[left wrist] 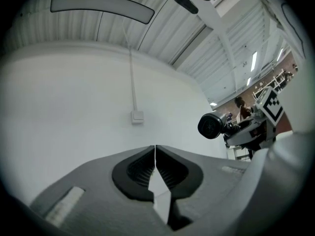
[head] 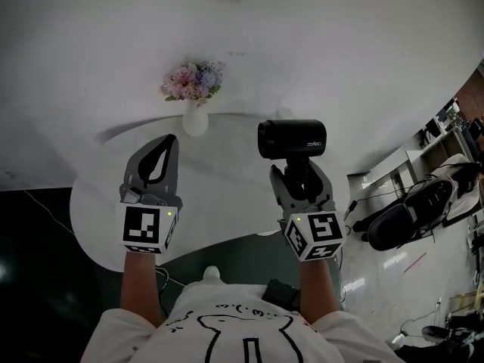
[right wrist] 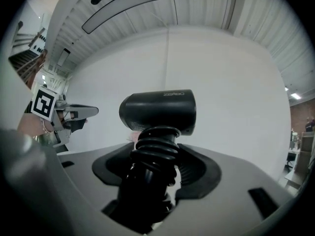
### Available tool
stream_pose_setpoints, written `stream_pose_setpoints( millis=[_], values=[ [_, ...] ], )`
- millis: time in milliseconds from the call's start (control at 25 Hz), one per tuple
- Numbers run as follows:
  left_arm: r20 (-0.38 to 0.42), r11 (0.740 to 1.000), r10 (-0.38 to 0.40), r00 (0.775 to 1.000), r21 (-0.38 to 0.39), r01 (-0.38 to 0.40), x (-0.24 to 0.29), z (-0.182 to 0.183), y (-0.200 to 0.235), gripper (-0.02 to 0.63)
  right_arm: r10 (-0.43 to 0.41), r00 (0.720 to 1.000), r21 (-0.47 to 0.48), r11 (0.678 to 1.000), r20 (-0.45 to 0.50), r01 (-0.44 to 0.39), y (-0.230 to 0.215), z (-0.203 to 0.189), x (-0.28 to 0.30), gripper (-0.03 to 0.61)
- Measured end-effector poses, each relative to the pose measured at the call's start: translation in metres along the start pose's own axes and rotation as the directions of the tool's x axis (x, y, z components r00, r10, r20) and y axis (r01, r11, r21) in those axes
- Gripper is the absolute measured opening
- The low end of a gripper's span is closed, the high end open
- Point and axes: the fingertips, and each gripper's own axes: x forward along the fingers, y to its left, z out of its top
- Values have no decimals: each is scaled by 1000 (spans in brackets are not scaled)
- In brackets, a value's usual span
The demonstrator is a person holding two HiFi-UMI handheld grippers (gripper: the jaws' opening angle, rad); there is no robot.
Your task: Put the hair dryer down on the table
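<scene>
White round counter (head: 219,195) below, right gripper (head: 299,171) fingers clenched on black hair dryer (head: 292,138) handle, left gripper (head: 167,142) fingers pressed together, empty

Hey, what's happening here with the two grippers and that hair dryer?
A person holds a gripper in each hand over a round white table. The right gripper is clamped on the handle of a black hair dryer, which has its cord coiled round the handle, and holds it upright in the air; it is not yet set down. The left gripper is shut with nothing in it. A vase of flowers stands near the table's far edge.
</scene>
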Motion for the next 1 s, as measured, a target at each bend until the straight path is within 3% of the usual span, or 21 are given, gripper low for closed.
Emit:
stream_pose_setpoints(
  millis=[320,600,760,1000],
  values=[
    [-45,1000,4,999,-23,-5,32,-26,4,20,64,995,-66,995,-71,-69,-6,-25,30,268],
    [-85,999,30,996,-26,-33,49,-41,-5,20,201,962,-125,966,-183,-225,-13,-54,65,268],
    [-94,997,71,993,-18,-73,62,-46,-2,20,279,924,-198,922,-260,-334,-13,-70,94,268],
    [-113,988,151,982,-12,-154,81,-53,10,20,390,850,-289,819,-354,-496,-14,-89,143,268]
  ],
)
